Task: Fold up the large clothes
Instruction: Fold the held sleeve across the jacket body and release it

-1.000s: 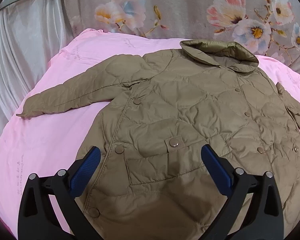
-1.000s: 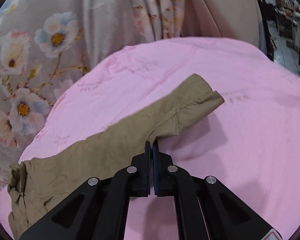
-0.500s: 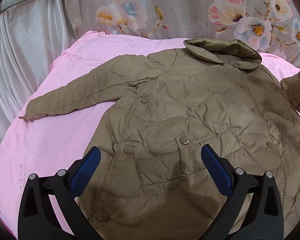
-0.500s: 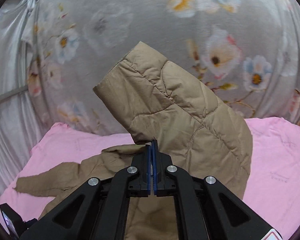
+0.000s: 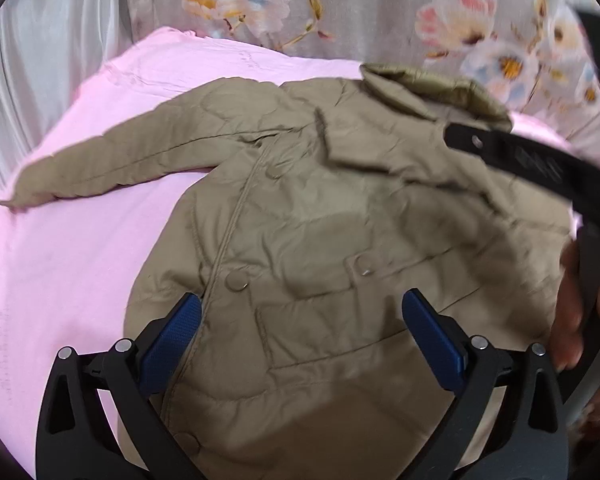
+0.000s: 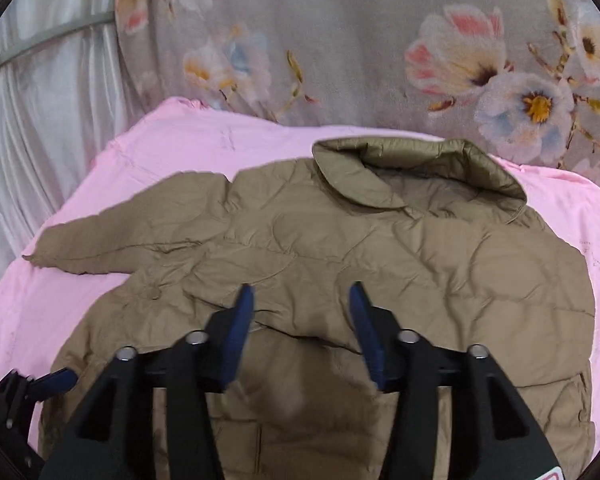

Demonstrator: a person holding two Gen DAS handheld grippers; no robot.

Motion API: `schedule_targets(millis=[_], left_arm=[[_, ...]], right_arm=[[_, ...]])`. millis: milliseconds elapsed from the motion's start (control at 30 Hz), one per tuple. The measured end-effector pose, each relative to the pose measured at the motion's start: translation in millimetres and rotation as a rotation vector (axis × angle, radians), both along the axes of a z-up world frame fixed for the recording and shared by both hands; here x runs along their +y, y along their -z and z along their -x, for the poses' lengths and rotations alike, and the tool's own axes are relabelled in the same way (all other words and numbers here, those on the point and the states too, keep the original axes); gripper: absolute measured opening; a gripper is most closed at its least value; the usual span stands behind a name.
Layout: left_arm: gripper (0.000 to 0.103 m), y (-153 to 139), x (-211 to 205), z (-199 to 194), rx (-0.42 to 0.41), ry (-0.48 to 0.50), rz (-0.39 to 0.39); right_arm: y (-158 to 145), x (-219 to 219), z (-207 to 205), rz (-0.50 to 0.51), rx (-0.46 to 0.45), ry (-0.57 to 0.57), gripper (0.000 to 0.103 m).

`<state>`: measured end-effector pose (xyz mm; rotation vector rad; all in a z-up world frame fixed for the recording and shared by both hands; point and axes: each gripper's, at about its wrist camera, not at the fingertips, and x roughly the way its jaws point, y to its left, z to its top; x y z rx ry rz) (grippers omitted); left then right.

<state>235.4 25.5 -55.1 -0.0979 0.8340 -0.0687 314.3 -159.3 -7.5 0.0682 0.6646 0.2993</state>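
Note:
An olive quilted jacket (image 5: 308, 216) lies front up on a pink sheet (image 5: 80, 264), collar (image 6: 420, 160) toward the far side. Its left sleeve (image 5: 100, 168) stretches out to the left. Its right sleeve (image 6: 380, 264) lies folded across the chest. My right gripper (image 6: 300, 292) hovers just above that sleeve. Its jaws are opening and no cloth is pressed between the pads. My left gripper (image 5: 300, 308) stands open over the lower front near a snap pocket (image 5: 364, 268), holding nothing. The right tool (image 5: 520, 160) and a hand (image 5: 572, 300) show at the right edge of the left wrist view.
A grey floral cloth (image 6: 380, 60) hangs behind the sheet, with a white curtain (image 6: 40, 120) at the far left. Bare pink sheet (image 6: 160, 140) shows left of and behind the jacket. The left gripper (image 6: 40, 384) appears low left in the right wrist view.
My right gripper, shut on the right sleeve, swung it up and over onto the jacket's front, then let go as its jaws parted. The left gripper shifted slightly and stayed open.

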Motion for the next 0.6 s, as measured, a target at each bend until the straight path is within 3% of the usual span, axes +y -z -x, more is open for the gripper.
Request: schedule_targets(millis=[133,233,333,433,500,600], left_arm=[[0.098,-23.2,8.8,-15.4,0.005,0.035,0.144],[0.098,-38.8,1.9,-41.7,0.030,0.073,0.208],[0.098,-44.2,-14.5,-79.7,0.061,0.065,0.220],[0.098,-30.7,-32.8,-121.1,0.150,0.058,0.213],[0.098,-17.0,-40.3,-139.6,0.201,0.030,0.206],[0.095,-9.0,-52.5,-151.5,0.178,0.015,0.148]], right_arm=[[-12.8,-45.8,26.6,-0.039,-0.058,0.089,0.064],[-1.6,-104.6,28.3,-0.123,-0.001,0.222,0.065],[23.8,-174.1,28.6,-0.303,0.099,0.387,0.065],[60.1,-229.5,28.9,-0.507,0.204,0.498,0.066],[78.5,-249.0,26.8,-0.575,0.251,0.540,0.063],[94.8,-265.1,18.3,-0.664,0.278,0.542,0.060]])
